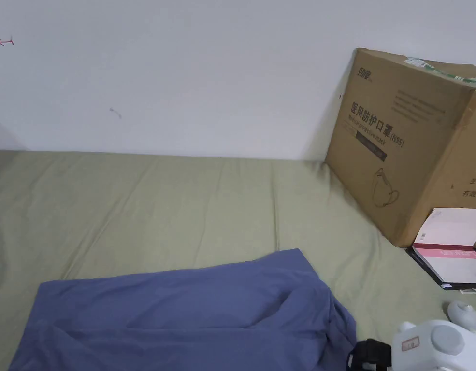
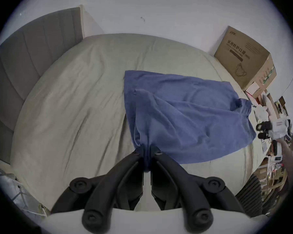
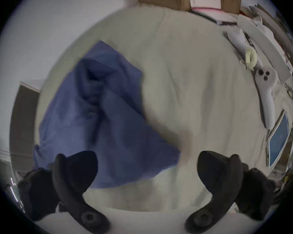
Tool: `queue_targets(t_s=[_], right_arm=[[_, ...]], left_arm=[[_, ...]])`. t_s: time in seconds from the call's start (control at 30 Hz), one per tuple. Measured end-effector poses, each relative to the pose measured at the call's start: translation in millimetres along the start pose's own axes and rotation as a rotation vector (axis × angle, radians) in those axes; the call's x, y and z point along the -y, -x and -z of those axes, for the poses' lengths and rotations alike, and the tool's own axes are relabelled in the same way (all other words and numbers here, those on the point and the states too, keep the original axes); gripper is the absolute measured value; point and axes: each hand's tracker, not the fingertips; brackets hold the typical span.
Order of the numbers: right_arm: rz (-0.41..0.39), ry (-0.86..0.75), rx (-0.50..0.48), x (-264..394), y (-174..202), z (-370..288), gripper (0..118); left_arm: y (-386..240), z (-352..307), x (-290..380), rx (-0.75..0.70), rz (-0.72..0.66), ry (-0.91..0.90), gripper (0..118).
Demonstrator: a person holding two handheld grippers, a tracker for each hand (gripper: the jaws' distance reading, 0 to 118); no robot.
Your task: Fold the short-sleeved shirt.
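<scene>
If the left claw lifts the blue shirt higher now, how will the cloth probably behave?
Probably floppy: the blue shirt bunches into a narrow neck where the left claw pinches it. It likely hangs and drags, since most of it lies on the bed sheet. It seems light, with soft creases fanning from the grip.

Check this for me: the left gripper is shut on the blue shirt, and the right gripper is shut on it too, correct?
Half right. The left gripper is shut on the blue shirt, but the right gripper view shows the right gripper open, holding nothing.

Soft even light, fisheye edges (blurred)
</scene>
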Motion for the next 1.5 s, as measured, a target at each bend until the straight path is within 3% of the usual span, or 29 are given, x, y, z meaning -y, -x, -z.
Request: queue_targets(t_s=[0.07, 0.13, 0.2, 0.27, 0.33, 0.57, 0.7, 0.97, 1.03, 1.07, 1.13, 1.17, 1.23, 1.33, 1.5], right_arm=[[-0.061, 0.014, 0.008, 6.9, 0.0, 8.9, 80], [-0.185, -0.057, 0.078, 21.3, 7.5, 1.2, 57], [-0.272, -0.053, 0.013, 26.8, 12.1, -6.0, 50], [-0.252, -0.046, -0.102, 34.1, 14.9, -16.3, 10], [-0.254, -0.061, -0.059, 38.0, 19.6, -25.3, 10], [-0.283, -0.153, -0.117, 45.0, 14.5, -81.1, 10], [-0.291, -0.122, -0.123, 63.9, -0.1, -104.5, 10], [-0.243, -0.001, -0.178, 124.5, -29.6, -106.3, 10], [-0.236, 0.026, -0.145, 128.3, -28.0, -92.9, 17], [-0.226, 0.036, -0.132, 129.3, -28.4, -87.0, 29], [-0.173, 0.034, -0.099, 132.3, -29.1, -80.4, 87], [-0.154, 0.034, -0.097, 134.0, -25.5, -79.9, 93], [-0.138, 0.023, -0.104, 136.4, -25.6, -82.0, 100], [-0.119, 0.019, -0.091, 136.8, -27.6, -80.9, 100], [-0.16, -0.131, -0.132, 144.0, -12.6, -103.9, 100]], left_arm=[[3.7, 4.8, 1.2, -0.001, -0.01, 0.018, 6], [4.2, 9.9, 3.3, -0.007, -0.008, 0.039, 6], [6.1, 16.3, 6.6, -0.005, -0.005, 0.063, 6], [6.6, 19.7, 8.4, -0.004, -0.003, 0.072, 6], [9.2, 20.6, 9.2, -0.002, -0.006, 0.068, 6], [17.7, -3.5, 3.5, 0.038, -0.019, 0.034, 6], [25.4, -28.5, 10.5, 0.039, 0.042, 0.053, 6], [51.6, -57.1, 62.8, 0.116, -0.005, 0.203, 6], [53.0, -50.3, 70.5, 0.141, -0.005, 0.238, 9], [53.1, -47.5, 72.3, 0.137, -0.008, 0.239, 21], [52.3, -43.2, 72.8, 0.133, -0.014, 0.254, 88], [52.4, -41.0, 73.0, 0.126, -0.015, 0.263, 88], [54.2, -38.8, 76.1, 0.124, -0.031, 0.283, 102], [60.0, -32.4, 82.4, 0.186, -0.114, 0.34, 101], [39.4, -56.3, 76.7, 0.173, -0.05, 0.138, 102]])
